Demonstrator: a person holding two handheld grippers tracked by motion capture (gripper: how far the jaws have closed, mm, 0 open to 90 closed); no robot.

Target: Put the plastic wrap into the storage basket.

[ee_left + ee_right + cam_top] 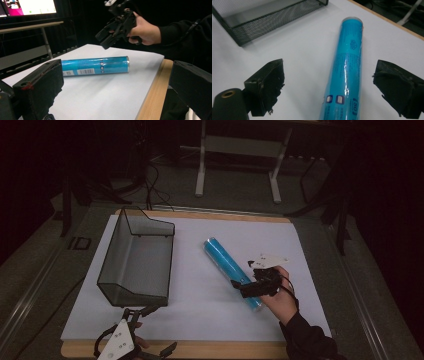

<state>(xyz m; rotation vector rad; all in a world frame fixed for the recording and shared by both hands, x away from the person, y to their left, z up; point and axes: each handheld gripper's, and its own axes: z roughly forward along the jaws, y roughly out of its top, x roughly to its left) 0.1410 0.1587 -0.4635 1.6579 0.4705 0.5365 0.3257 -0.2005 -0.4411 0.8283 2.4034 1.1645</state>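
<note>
Blue tube [347, 67] lies flat on the white sheet [307, 62], between the spread jaws of the right gripper [332, 85], untouched; left gripper [110, 87] likewise spread.

Wooden table [210, 349], white sheet [210, 305] over it, blue tube [231, 271], black mesh basket [137, 260]

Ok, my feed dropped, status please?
Right gripper open, straddling blue tube. Left gripper open, idle at near edge. Tube flat beside mesh basket; path unobstructed.

Blue tube [232, 272], black mesh basket [137, 262]
</note>
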